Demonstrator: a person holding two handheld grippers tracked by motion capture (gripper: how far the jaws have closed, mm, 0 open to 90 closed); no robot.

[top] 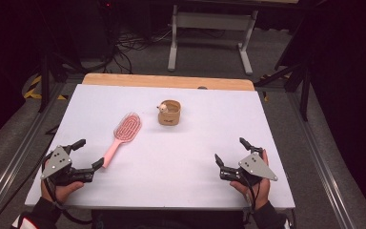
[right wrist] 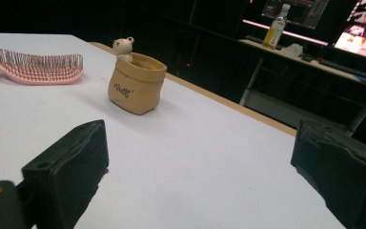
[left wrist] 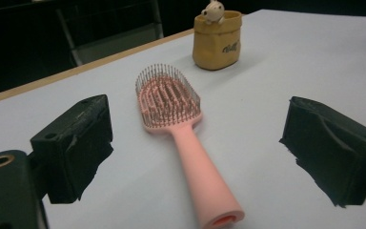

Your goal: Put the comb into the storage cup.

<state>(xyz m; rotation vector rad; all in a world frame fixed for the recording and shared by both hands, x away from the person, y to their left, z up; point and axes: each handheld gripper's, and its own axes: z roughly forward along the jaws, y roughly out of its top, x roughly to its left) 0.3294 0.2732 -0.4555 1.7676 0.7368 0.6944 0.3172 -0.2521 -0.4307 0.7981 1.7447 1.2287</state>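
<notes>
The pink hairbrush lay left of centre on the white surface, handle end just beside the left hand-held gripper, whose jaws gaped wide and empty. The right hand-held gripper sat wide too near the lower right edge, loads of bare room between them. Only a tan pouch stood further up, well clear.

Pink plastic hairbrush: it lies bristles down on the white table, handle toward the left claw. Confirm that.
Wrong in one respect: the pink plastic hairbrush lies bristles up, not down, as the left gripper view shows. It does lie on the white table, handle toward the open left claw.
</notes>
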